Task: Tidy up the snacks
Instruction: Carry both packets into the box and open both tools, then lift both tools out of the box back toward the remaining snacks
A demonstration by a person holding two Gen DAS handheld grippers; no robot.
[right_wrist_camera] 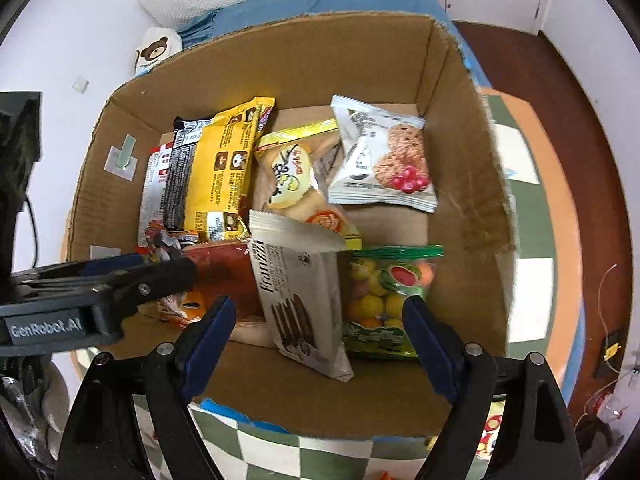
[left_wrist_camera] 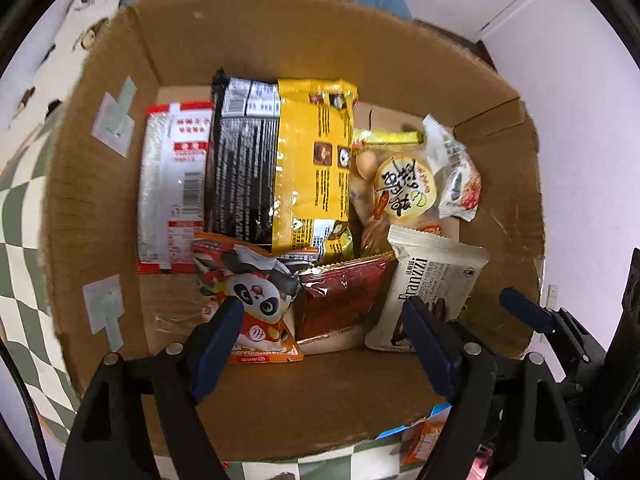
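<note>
From the left wrist camera, the left gripper (left_wrist_camera: 324, 326) hangs with its blue fingers spread wide and empty above the near wall of an open cardboard box (left_wrist_camera: 280, 408) packed with snacks. Just beyond its left finger lies an orange panda packet (left_wrist_camera: 250, 300), straight ahead a dark red pouch (left_wrist_camera: 340, 300), and by its right finger a white Franzzi biscuit pack (left_wrist_camera: 432, 280); farther in stand a yellow bag (left_wrist_camera: 314, 168) and a black bag (left_wrist_camera: 240, 160). From the right wrist camera, the right gripper (right_wrist_camera: 318, 322) is likewise parted and holds nothing, poised over the same box (right_wrist_camera: 472, 184). The Franzzi pack (right_wrist_camera: 300, 300) lies between its fingers, a green fruit-candy bag (right_wrist_camera: 384, 300) just inside its right finger, an oat cookie packet (right_wrist_camera: 380, 160) beyond.
</note>
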